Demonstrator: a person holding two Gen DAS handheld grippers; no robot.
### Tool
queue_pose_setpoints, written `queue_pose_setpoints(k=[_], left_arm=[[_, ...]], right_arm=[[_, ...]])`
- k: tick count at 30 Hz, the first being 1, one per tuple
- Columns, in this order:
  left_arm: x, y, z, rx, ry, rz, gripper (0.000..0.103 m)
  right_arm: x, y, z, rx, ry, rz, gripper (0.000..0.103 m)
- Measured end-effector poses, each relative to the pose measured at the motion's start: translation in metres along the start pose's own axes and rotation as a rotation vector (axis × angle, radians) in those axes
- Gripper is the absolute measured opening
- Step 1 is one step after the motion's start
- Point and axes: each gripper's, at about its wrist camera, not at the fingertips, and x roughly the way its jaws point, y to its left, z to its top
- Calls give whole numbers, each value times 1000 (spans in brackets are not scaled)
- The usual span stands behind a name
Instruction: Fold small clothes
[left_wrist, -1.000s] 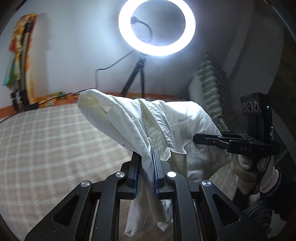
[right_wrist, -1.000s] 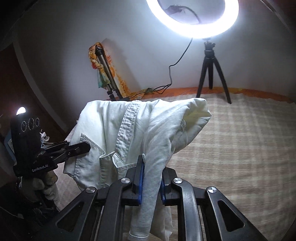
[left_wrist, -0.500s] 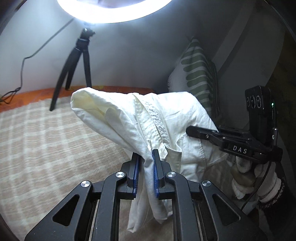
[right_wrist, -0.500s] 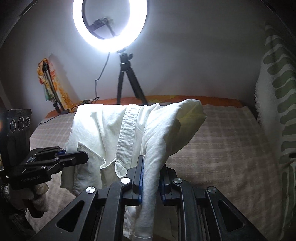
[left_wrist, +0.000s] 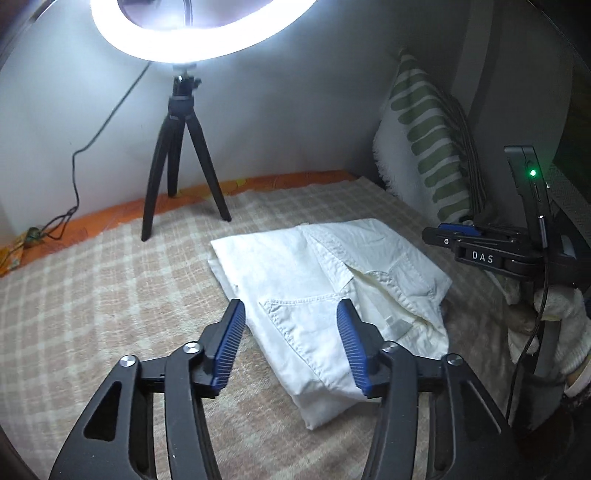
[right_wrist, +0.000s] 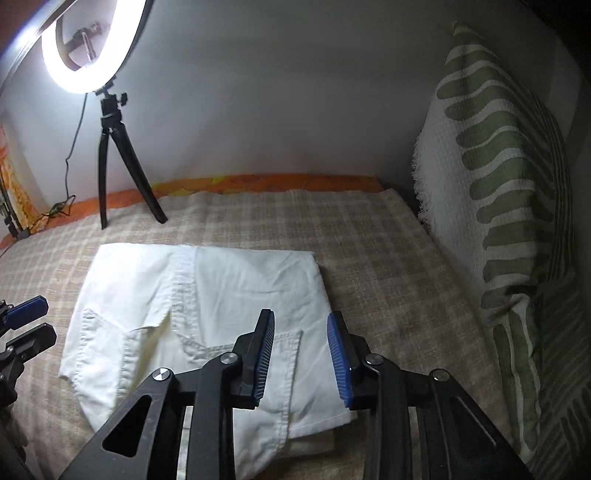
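A folded white garment (left_wrist: 325, 291) with pockets and a stitched waistband lies flat on the checked blanket; it also shows in the right wrist view (right_wrist: 207, 317). My left gripper (left_wrist: 291, 325) is open and empty, hovering just above the garment's near edge. My right gripper (right_wrist: 301, 332) is open and empty above the garment's right part. The right gripper also shows at the right of the left wrist view (left_wrist: 454, 236), beside the garment. The left gripper's fingertips (right_wrist: 27, 308) show at the left edge of the right wrist view.
A beige checked blanket (left_wrist: 92, 302) covers the bed. A ring light on a black tripod (left_wrist: 181, 155) stands at the back by the wall, with its cable trailing left. A white and green patterned pillow (right_wrist: 506, 221) leans at the right side.
Both grippers held the white garment up in the air, shut on it. Now the garment lies flat and folded on the blanket, and both grippers have let go and opened.
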Motion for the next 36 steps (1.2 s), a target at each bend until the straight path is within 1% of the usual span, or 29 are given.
queue_pose_setpoints(k=[1, 3, 4, 5, 6, 8, 10, 12, 15, 20, 23, 25, 27, 29, 34, 36], left_arm=[[-5, -2, 2, -1, -9, 3, 56], [-16, -3, 2, -3, -22, -1, 60], [-18, -3, 3, -3, -27, -2, 60], [-26, -5, 1, 1, -34, -3, 61], [-30, -8, 2, 6, -38, -2, 66], [-42, -12, 0, 15, -51, 9, 71], [-54, -16, -1, 24, -64, 10, 71], [-67, -18, -4, 27, -77, 1, 76], [-84, -21, -8, 26, -88, -4, 77], [-111, -30, -17, 42, -109, -7, 77], [-126, -35, -25, 48, -127, -9, 81], [-136, -39, -31, 57, -146, 3, 82], [-144, -41, -38, 63, -159, 20, 82], [-150, -42, -45, 63, -155, 24, 82], [-156, -47, -61, 75, -99, 47, 83], [-160, -49, -68, 79, -101, 68, 83]], right_arm=[[-6, 2, -1, 4, -10, 7, 34], [-18, 8, -3, 13, -27, 17, 41], [-25, 11, -5, 17, -39, 22, 43], [-29, 12, -6, 19, -49, 24, 49], [-36, 15, -8, 21, -62, 23, 54], [-50, 19, -11, 25, -86, 25, 61], [-63, 23, -15, 30, -108, 23, 67], [-76, 27, -20, 32, -131, 25, 76], [-94, 34, -28, 26, -153, 30, 82], [-120, 42, -44, 40, -191, 39, 88], [-132, 46, -55, 43, -207, 50, 89], [-139, 50, -63, 40, -213, 61, 89], [-144, 53, -72, 42, -219, 53, 90], [-148, 56, -81, 51, -220, 56, 90], [-154, 59, -103, 100, -225, 59, 93], [-155, 61, -110, 112, -230, 59, 95]])
